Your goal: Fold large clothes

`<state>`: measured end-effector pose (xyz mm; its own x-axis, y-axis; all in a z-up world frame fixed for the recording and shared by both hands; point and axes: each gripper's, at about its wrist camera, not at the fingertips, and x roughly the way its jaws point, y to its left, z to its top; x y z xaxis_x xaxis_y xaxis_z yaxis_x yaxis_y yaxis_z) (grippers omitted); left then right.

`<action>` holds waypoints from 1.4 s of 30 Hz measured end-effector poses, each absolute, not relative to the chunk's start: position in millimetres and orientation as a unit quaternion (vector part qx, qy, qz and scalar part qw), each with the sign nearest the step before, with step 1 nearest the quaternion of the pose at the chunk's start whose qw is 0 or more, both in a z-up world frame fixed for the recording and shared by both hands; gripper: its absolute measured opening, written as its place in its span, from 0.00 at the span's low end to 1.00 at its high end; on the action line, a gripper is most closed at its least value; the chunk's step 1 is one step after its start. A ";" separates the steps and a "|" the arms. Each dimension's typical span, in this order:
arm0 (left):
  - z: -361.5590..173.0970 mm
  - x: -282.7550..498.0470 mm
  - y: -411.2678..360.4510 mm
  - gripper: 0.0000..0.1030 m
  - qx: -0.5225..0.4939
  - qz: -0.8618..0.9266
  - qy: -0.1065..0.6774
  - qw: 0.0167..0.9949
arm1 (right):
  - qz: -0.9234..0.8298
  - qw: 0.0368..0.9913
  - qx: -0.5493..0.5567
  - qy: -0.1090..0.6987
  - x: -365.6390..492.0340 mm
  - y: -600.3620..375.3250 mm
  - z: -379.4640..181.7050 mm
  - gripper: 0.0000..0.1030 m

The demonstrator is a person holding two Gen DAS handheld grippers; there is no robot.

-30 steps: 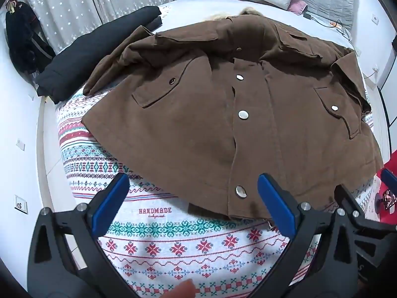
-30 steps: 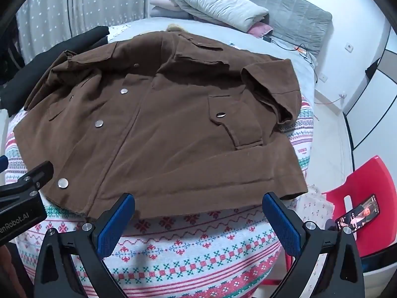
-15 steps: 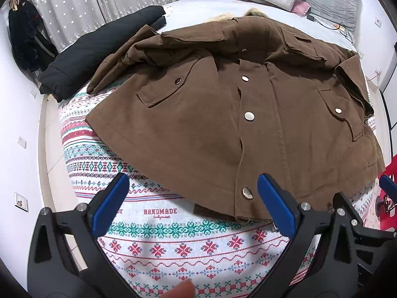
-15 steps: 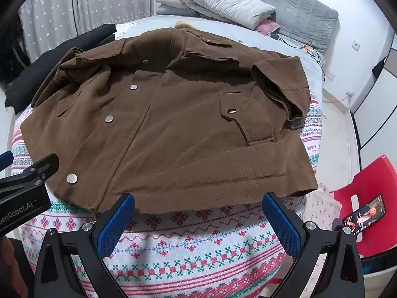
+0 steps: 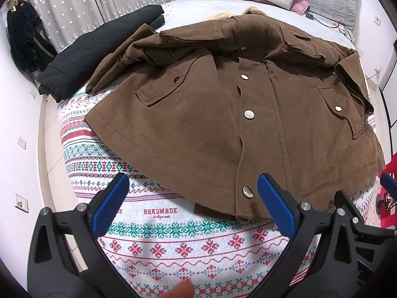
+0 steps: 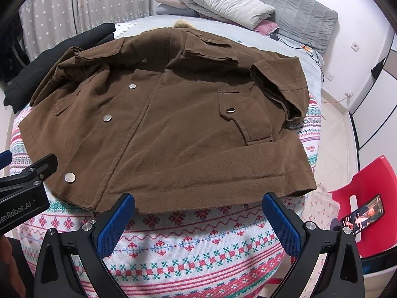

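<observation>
A large brown jacket (image 5: pixel 211 114) with silver snap buttons lies front up on a patterned bedspread (image 5: pixel 173 236); both sleeves are folded in over its upper part. It also shows in the right wrist view (image 6: pixel 173 136). My left gripper (image 5: pixel 193 196) is open and empty, hovering just before the jacket's bottom hem near the lowest snap. My right gripper (image 6: pixel 198 213) is open and empty, just before the hem further right. The left gripper's side shows at the left edge of the right wrist view (image 6: pixel 24 186).
A black padded coat (image 5: pixel 99 49) lies at the bed's far left. Pillows (image 6: pixel 223 2) and a grey headboard are at the far end. A red chair (image 6: pixel 367 203) with a phone on it stands right of the bed.
Both grippers have moved slightly closer to the jacket's hem and lower. The jacket has not moved. Both stay open.
</observation>
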<state>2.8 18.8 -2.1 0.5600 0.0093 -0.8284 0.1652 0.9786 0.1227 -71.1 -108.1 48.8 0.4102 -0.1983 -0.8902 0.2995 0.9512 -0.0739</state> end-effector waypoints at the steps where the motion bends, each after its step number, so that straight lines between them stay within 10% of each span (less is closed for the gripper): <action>1: -2.3 2.8 18.5 1.00 0.094 -0.044 0.467 0.878 | -0.149 0.838 0.048 0.523 -70.8 -108.0 48.5 1.00; 42: -3.9 3.8 20.7 1.00 0.097 -0.042 0.469 0.877 | -0.147 0.838 0.044 0.524 -72.4 -107.7 48.8 1.00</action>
<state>3.8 20.7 -3.9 0.5573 0.0164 -0.8302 0.1646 0.9778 0.1299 -72.4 -107.7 48.8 0.4076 -0.2013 -0.8907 0.2930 0.9527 -0.0812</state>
